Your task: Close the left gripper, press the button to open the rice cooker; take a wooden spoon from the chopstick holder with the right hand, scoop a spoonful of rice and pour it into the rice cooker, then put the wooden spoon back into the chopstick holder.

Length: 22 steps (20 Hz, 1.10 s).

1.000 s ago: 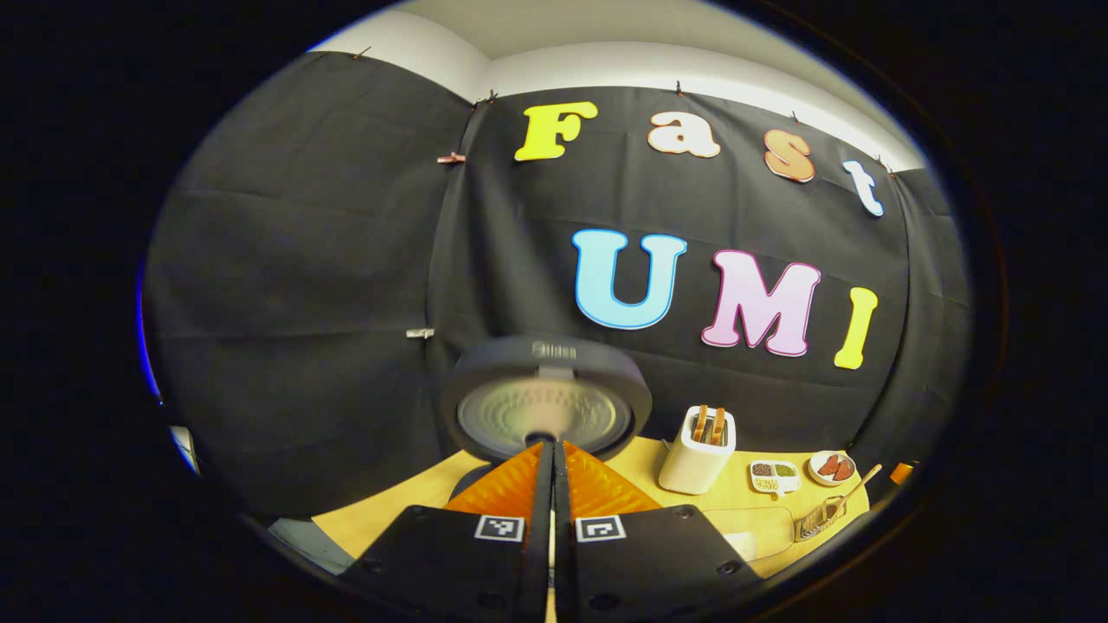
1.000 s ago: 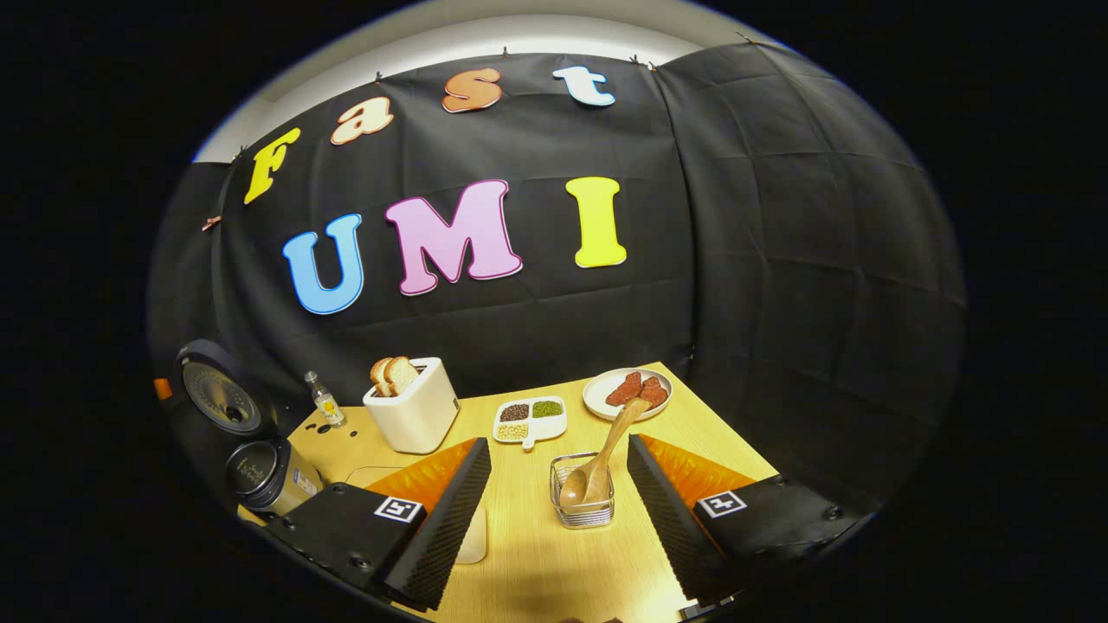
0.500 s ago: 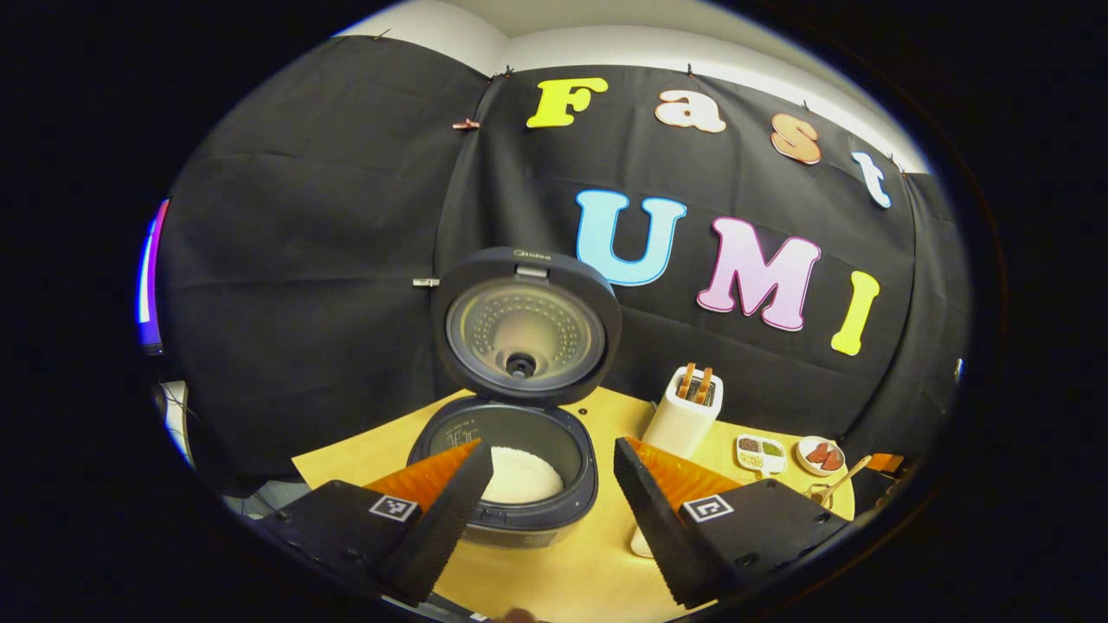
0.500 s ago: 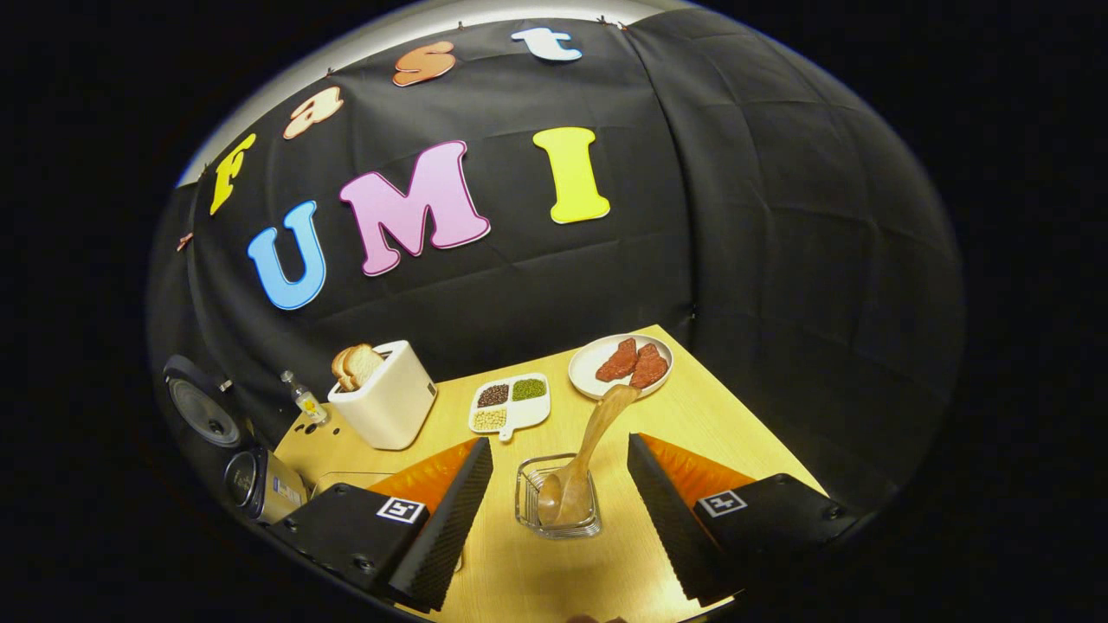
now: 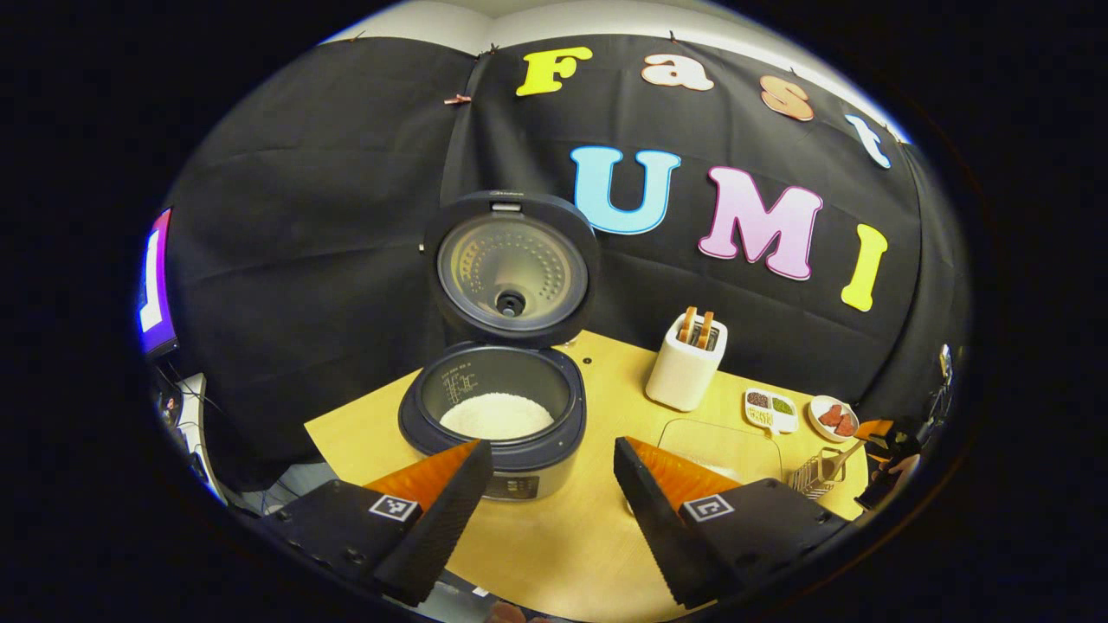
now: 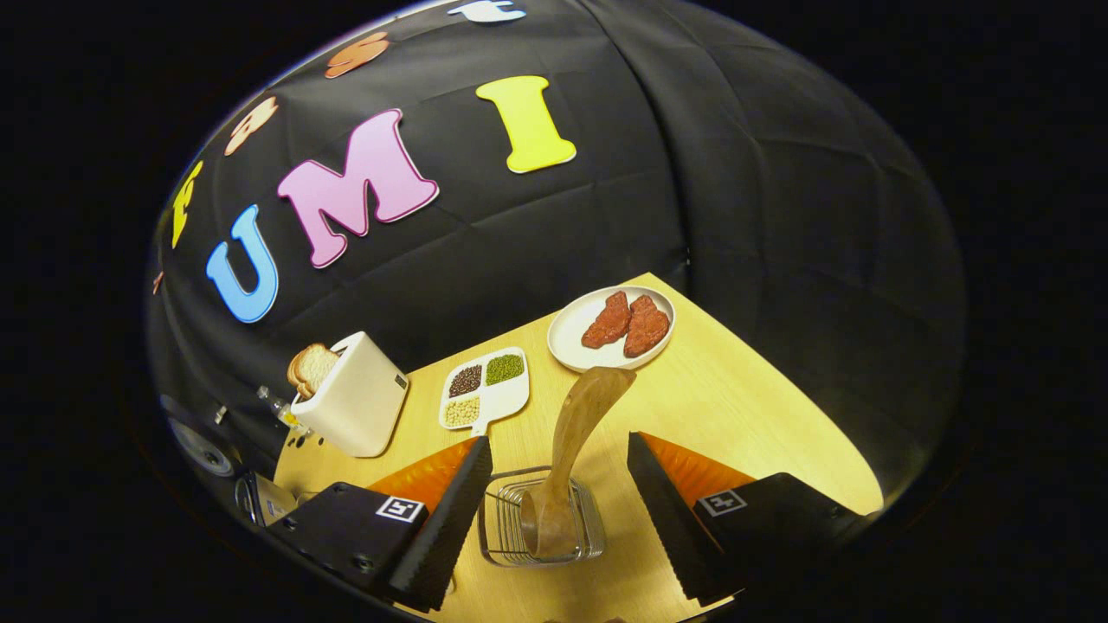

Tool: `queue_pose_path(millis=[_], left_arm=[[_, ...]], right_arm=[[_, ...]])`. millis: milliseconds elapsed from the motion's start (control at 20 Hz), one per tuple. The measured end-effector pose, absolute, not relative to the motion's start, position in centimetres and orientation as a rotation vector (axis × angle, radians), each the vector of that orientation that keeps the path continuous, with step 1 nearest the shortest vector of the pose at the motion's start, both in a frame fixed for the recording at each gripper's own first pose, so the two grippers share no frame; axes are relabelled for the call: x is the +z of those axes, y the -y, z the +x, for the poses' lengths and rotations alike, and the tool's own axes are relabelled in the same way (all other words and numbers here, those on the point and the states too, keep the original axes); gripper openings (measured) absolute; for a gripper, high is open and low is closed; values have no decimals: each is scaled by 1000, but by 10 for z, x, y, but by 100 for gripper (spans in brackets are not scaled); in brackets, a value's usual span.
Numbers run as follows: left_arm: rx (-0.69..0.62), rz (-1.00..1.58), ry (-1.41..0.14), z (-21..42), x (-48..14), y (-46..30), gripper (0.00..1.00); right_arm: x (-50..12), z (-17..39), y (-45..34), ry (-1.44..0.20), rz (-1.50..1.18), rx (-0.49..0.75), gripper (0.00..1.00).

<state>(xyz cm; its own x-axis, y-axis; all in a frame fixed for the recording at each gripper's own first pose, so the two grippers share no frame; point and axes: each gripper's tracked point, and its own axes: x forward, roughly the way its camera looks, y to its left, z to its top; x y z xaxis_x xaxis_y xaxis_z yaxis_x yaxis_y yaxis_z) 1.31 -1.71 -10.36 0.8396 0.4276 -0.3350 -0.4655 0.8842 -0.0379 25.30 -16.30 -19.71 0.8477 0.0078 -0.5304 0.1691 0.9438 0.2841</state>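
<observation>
Wooden, pale brown and long-handled, the spoon (image 6: 573, 441) stands in the wire chopstick holder (image 6: 541, 523), its bowl down inside and its handle leaning up and away toward the white round plate with two red meat pieces (image 6: 613, 327). The right gripper (image 6: 554, 502) is wide open and empty, with the holder and the spoon between its two fingers. The dark round rice cooker (image 5: 493, 424) has its lid up, and white rice lies in its pot; the left gripper (image 5: 550, 497) hangs in front of it, also wide open and holding nothing.

The step in hand seems to be taking the spoon. To do it well, I think the right gripper should come lower and close on the handle above the wire rim, not on the wires. A grip on the middle of the handle would probably keep the spoon from turning. Then it should lift along the handle's lean, so that the bowl does not catch the holder.
</observation>
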Motion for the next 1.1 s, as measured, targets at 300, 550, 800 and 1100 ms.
queue_pose_path(millis=[300,550,800,1100], left_arm=[[455,-80,-376,10,-117,44,96],[443,-83,-400,10,-126,62,95],[414,-131,-399,10,-132,77,95],[364,-132,-389,20,-129,80,95]], right_arm=[[-222,282,163,-587,475,-109,93],[-230,289,160,-595,501,-118,45],[-213,280,157,-580,475,-81,20],[-159,276,152,-470,463,-52,20]])
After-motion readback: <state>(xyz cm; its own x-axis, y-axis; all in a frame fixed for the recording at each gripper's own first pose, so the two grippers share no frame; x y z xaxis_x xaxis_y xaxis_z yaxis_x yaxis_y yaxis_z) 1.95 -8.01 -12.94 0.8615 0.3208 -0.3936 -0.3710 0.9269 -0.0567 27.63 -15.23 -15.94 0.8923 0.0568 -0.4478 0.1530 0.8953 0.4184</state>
